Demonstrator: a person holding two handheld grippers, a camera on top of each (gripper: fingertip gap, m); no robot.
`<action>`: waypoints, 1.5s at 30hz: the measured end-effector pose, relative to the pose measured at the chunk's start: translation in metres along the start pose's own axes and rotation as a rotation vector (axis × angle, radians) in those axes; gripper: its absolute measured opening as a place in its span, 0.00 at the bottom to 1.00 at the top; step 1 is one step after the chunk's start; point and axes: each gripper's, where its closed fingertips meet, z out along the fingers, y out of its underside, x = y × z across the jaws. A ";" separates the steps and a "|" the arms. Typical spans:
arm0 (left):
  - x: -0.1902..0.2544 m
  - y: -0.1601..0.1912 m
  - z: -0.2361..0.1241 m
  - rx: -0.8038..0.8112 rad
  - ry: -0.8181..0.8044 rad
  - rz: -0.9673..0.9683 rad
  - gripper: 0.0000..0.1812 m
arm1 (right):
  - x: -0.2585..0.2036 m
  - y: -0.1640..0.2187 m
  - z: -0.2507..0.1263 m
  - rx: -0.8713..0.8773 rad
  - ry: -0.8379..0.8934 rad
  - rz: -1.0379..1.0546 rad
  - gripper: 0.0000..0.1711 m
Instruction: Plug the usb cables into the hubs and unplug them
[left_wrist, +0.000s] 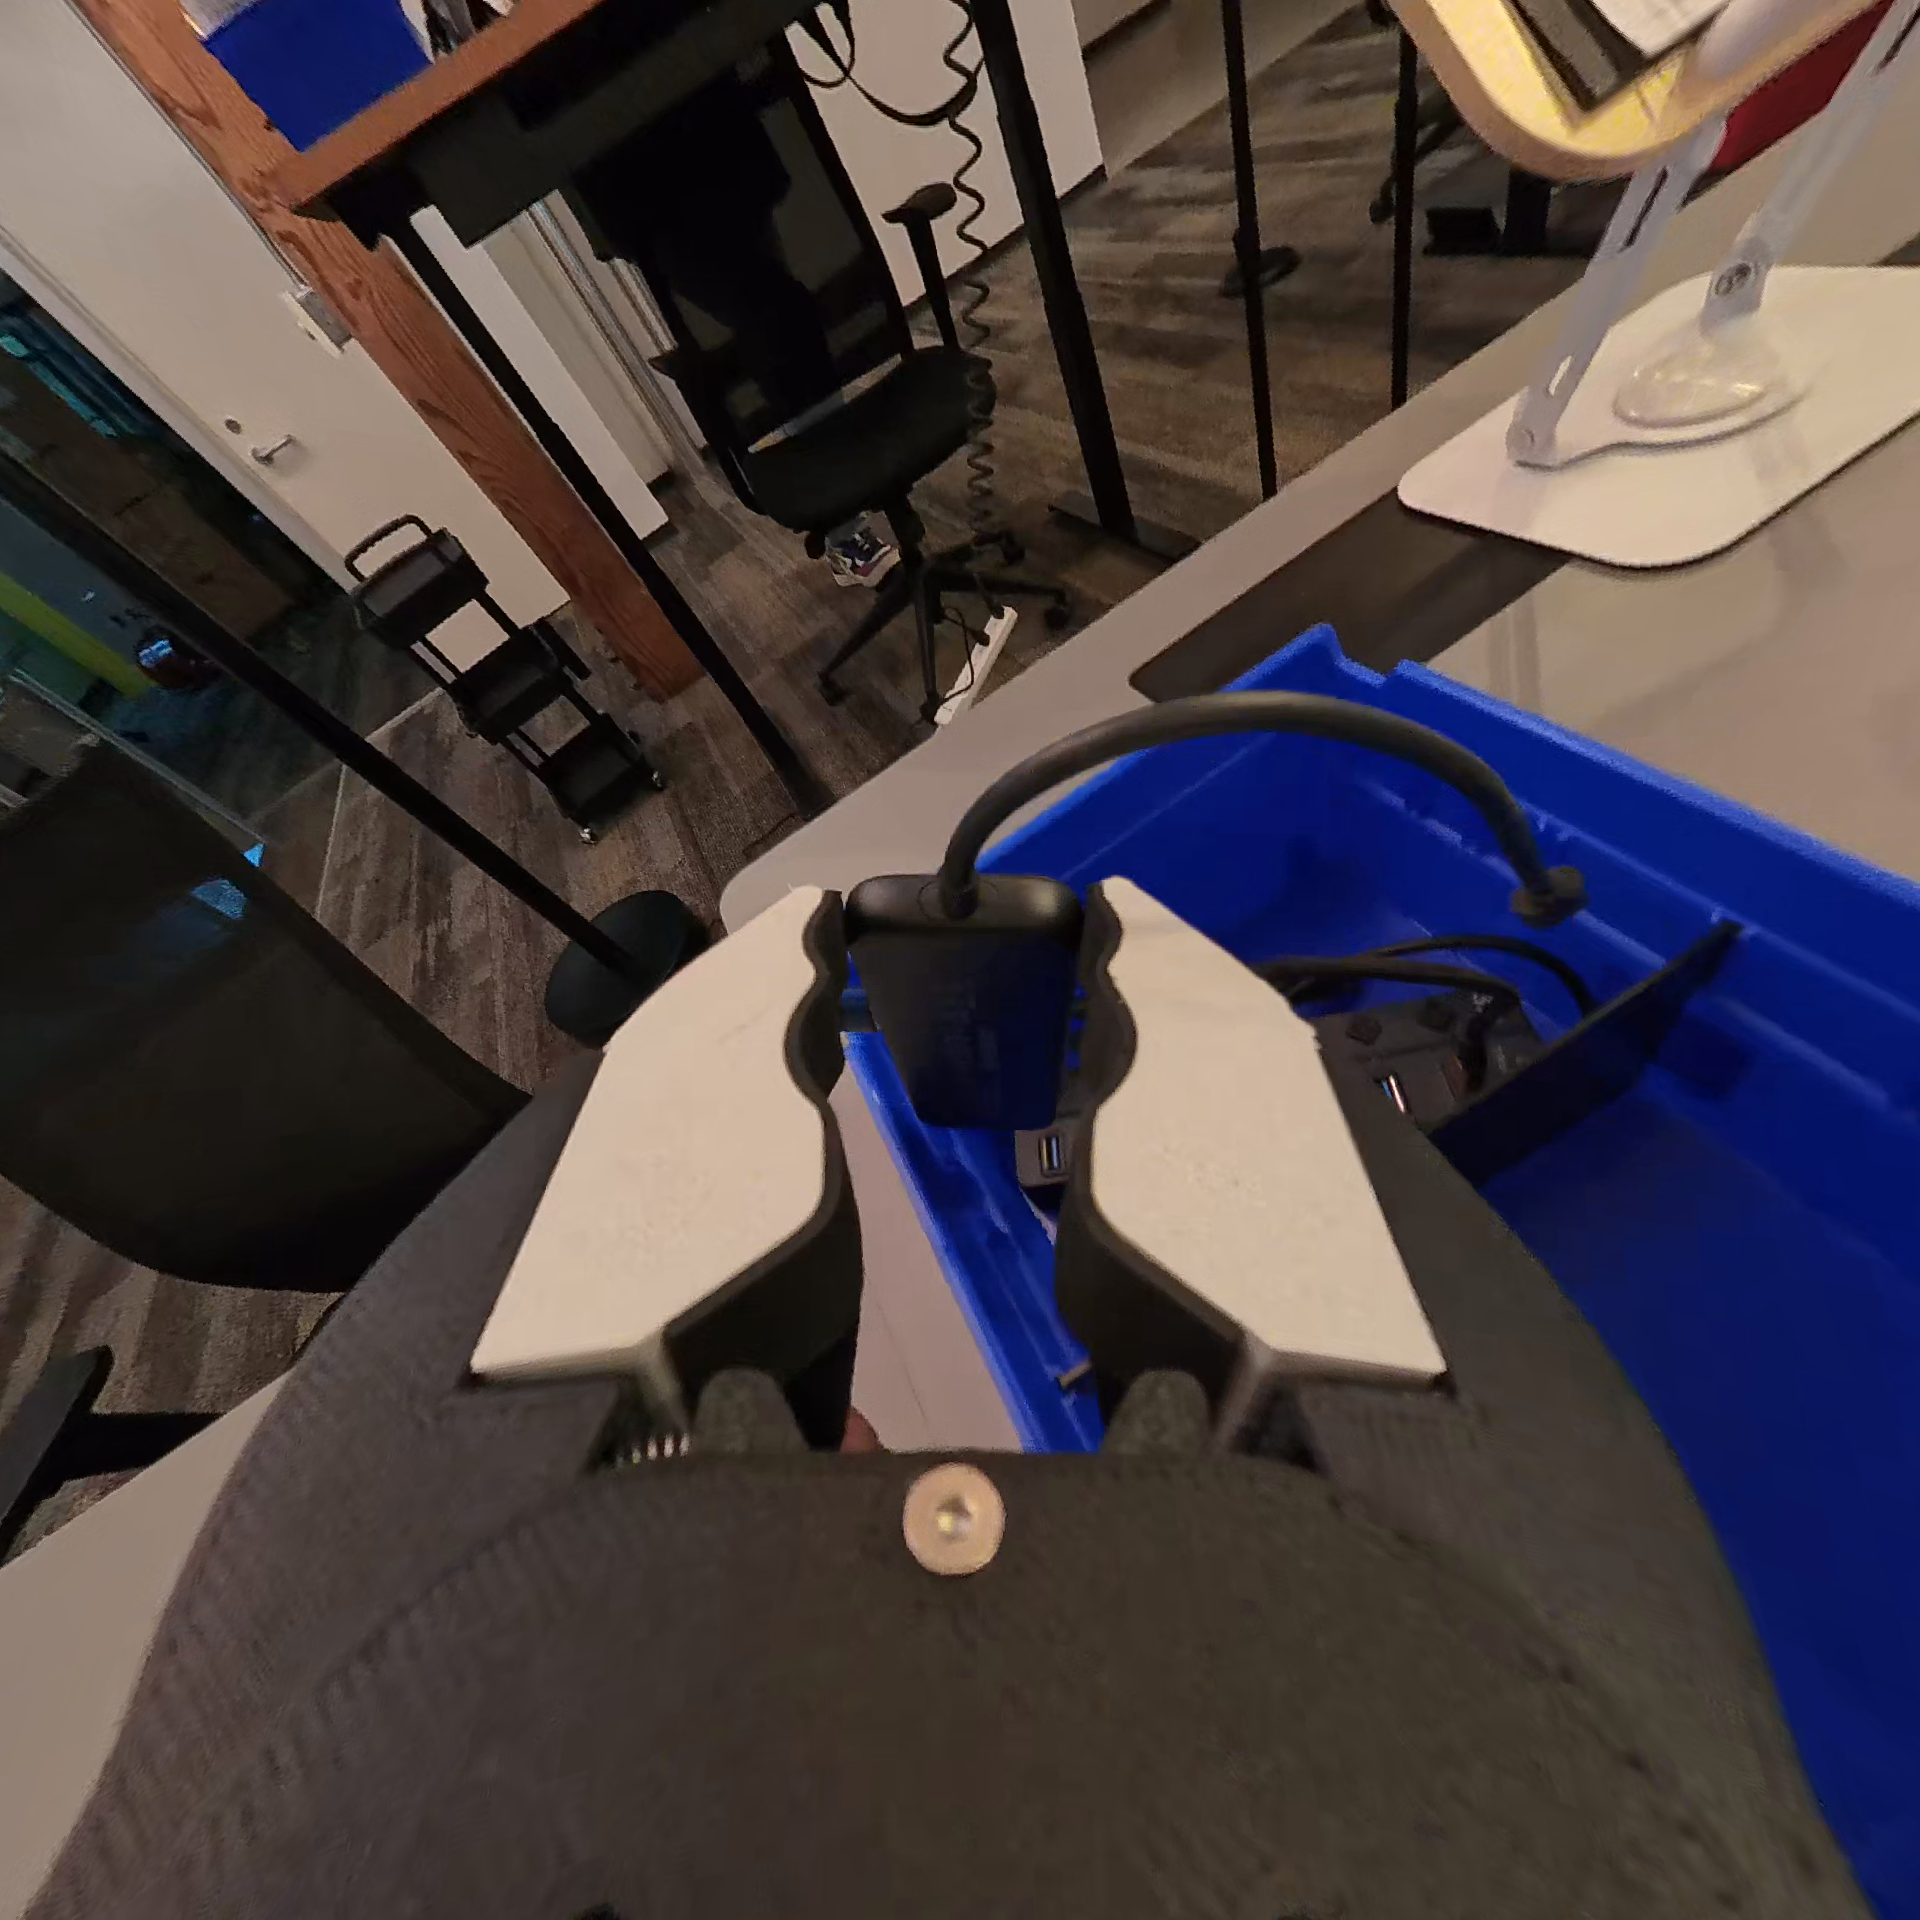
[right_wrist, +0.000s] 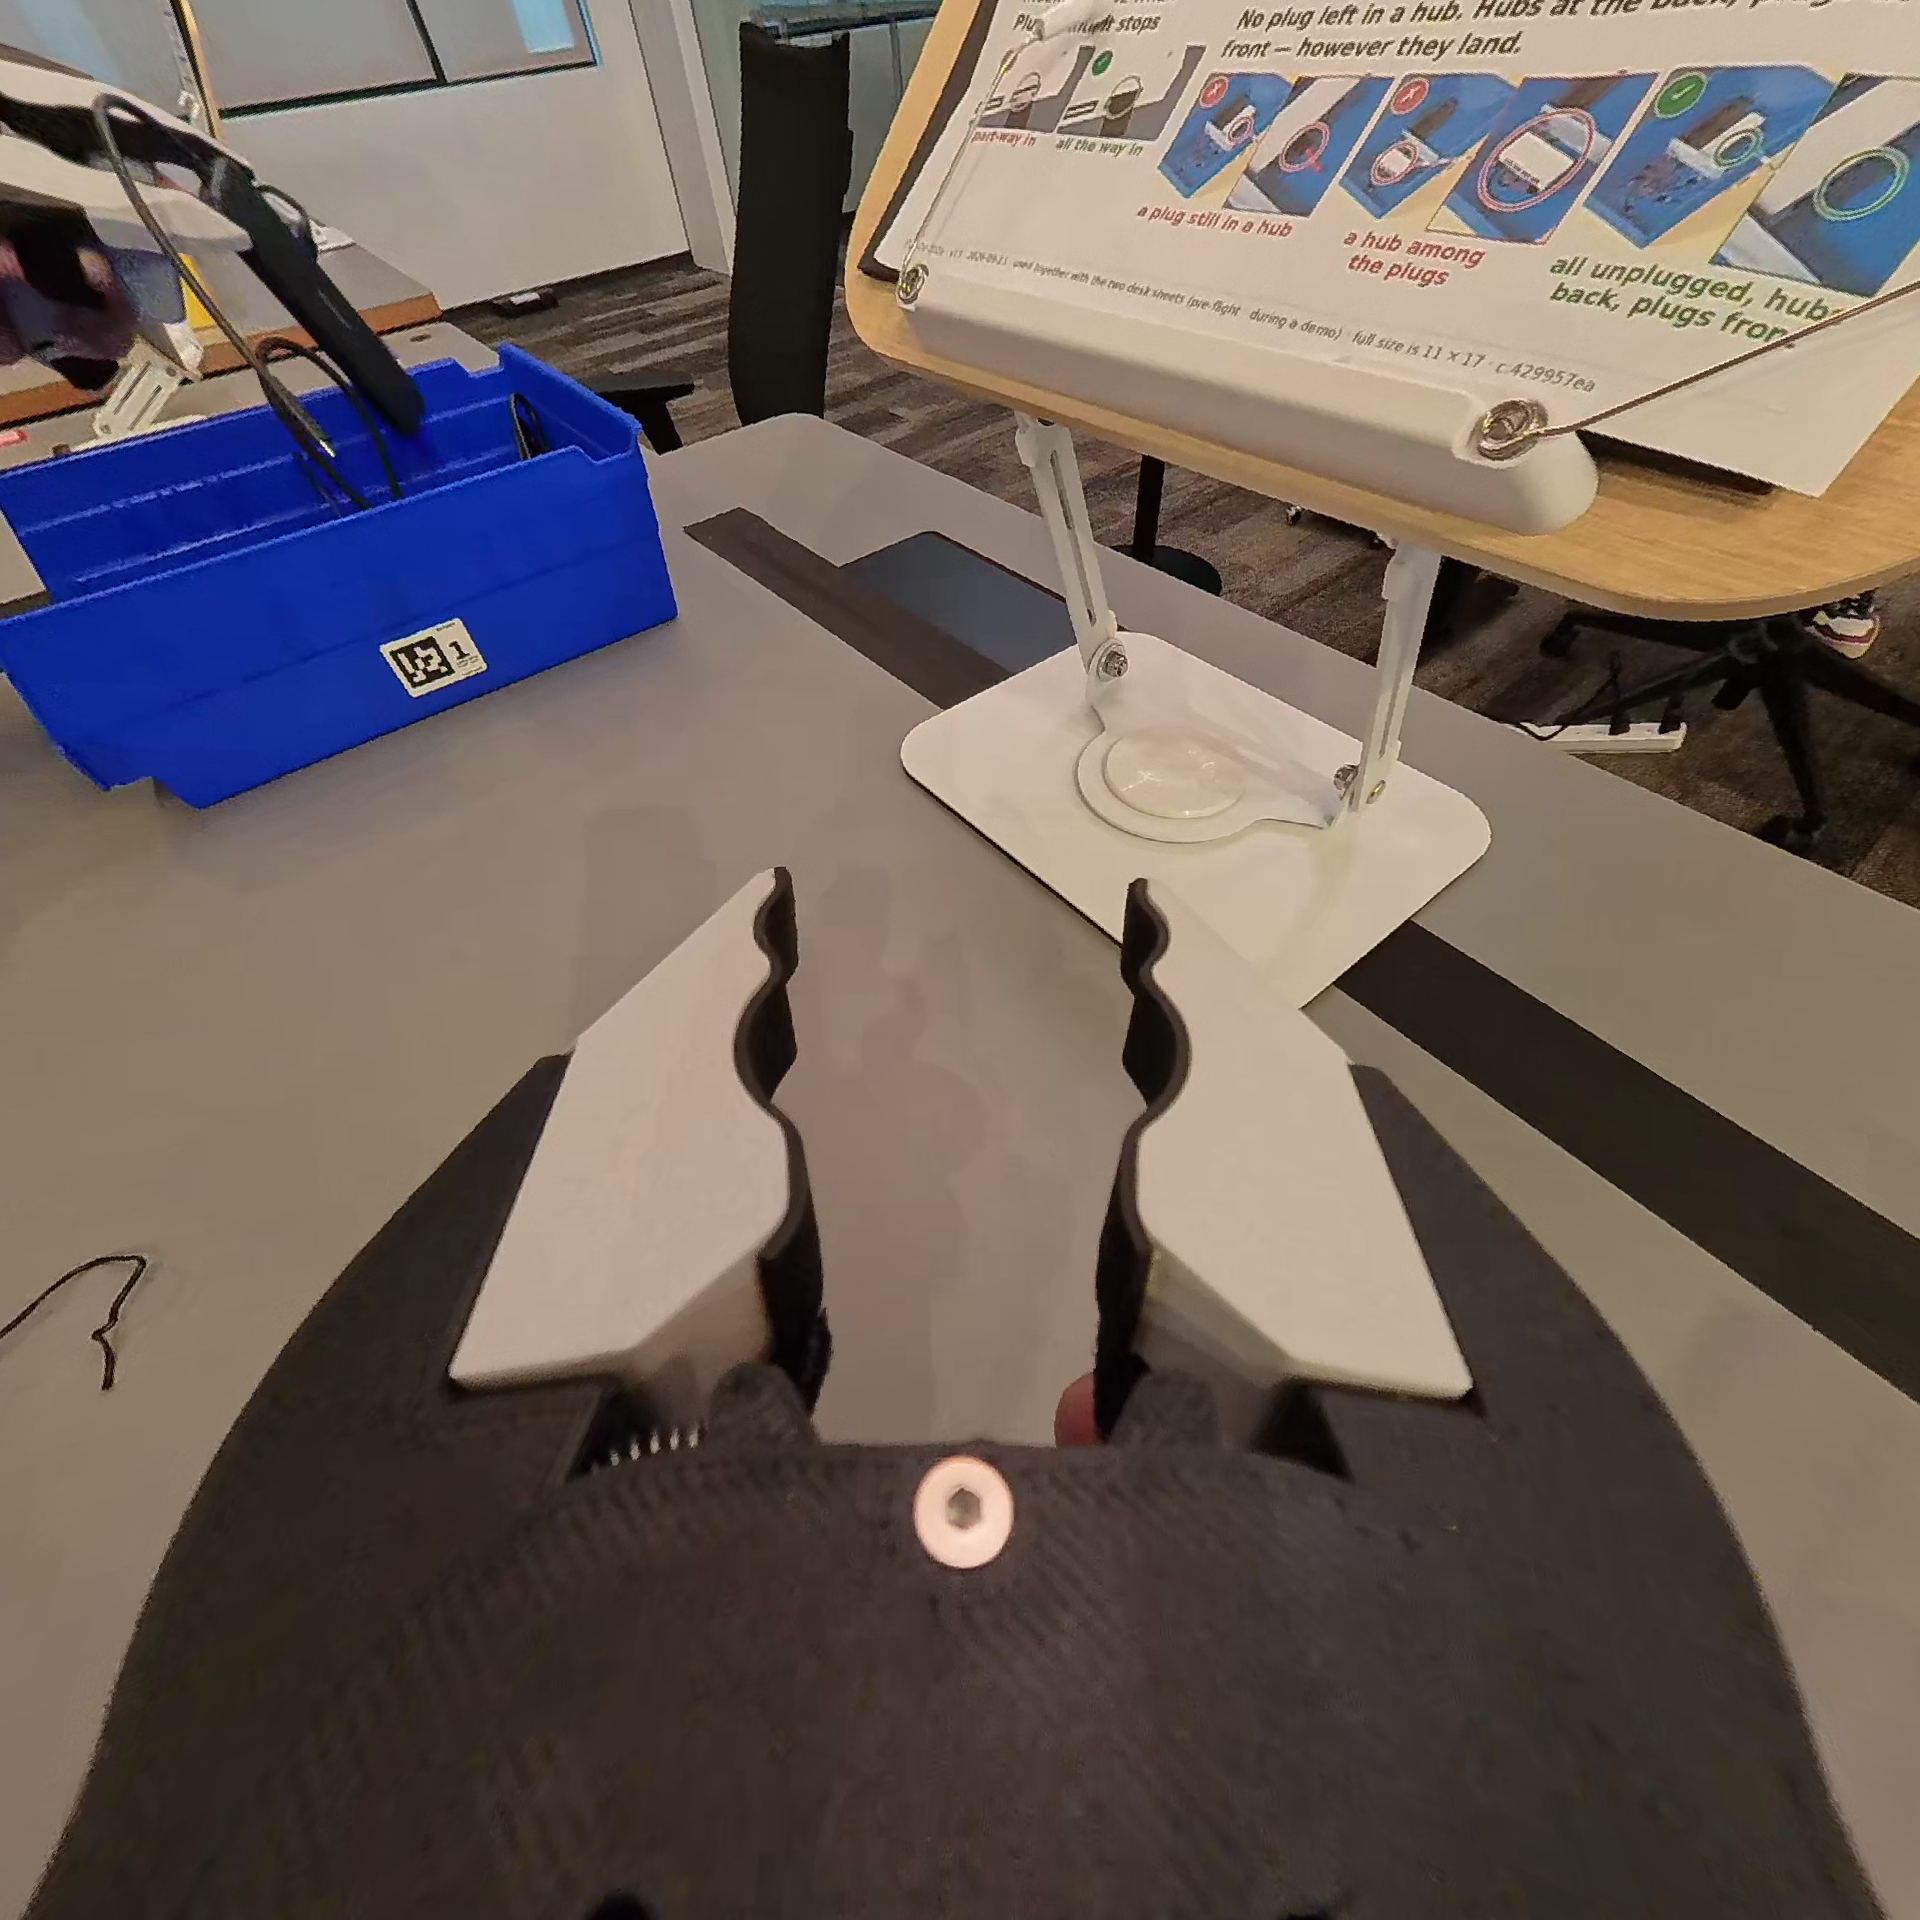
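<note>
Layout: bin left, stand right, table under both.

Right wrist view: bin sits on the table at upper left; document stand at upper right, its base on the table. Right gripper at centre bottom, over bare table between them. Left gripper is above the bin, at far upper left. Left wrist view: hub centre frame between the fingers, over the bin's near wall; more hubs in the bin, right of centre, behind a divider.

Left wrist view hangs close over the blue bin; right wrist view sees that bin from afar.
</note>
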 end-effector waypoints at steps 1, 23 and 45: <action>-0.002 -0.004 0.001 0.009 -0.012 -0.012 0.24 | 0.000 0.000 0.000 0.000 0.000 0.000 0.36; -0.003 -0.105 -0.008 0.242 0.109 -0.166 0.24 | -0.003 -0.003 -0.001 0.007 -0.013 0.000 0.36; 0.021 -0.043 0.001 -0.147 0.007 -0.141 0.24 | -0.007 -0.005 -0.002 0.002 -0.023 -0.005 0.36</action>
